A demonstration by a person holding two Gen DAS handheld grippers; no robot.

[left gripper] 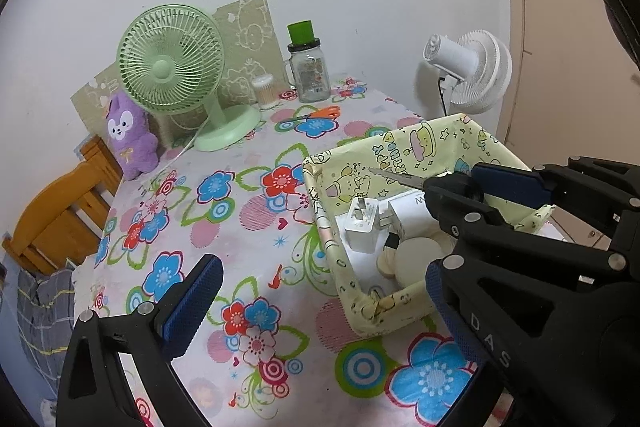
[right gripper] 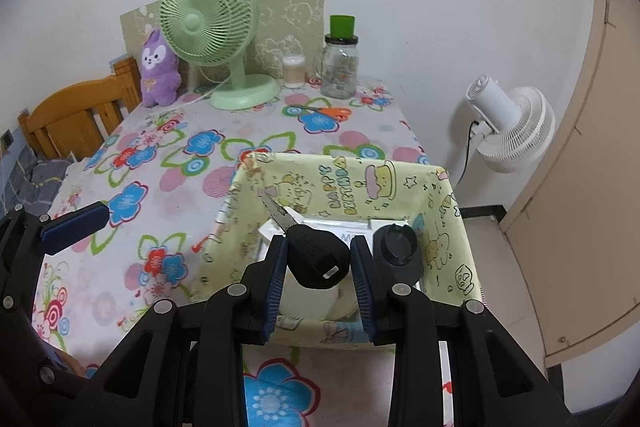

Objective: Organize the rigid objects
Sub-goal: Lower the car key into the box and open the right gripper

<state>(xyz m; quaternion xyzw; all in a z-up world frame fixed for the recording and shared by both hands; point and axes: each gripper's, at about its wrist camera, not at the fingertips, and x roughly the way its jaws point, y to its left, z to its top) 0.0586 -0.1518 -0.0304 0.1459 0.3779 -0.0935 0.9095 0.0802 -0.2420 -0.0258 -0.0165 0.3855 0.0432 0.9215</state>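
right claw angled downward, jaws clamped tight on a black-headed key. left claw tilted down too, jaws spread wide, nothing between them.

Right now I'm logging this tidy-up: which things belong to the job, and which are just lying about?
In the job:
black-headed metal key, clamped in the right gripper
yellow cartoon-print fabric basket
white plug adapters inside it
orange-handled scissors, possibly next

Lying about:
green desk fan
purple plush toy
clear glass jar
white fan
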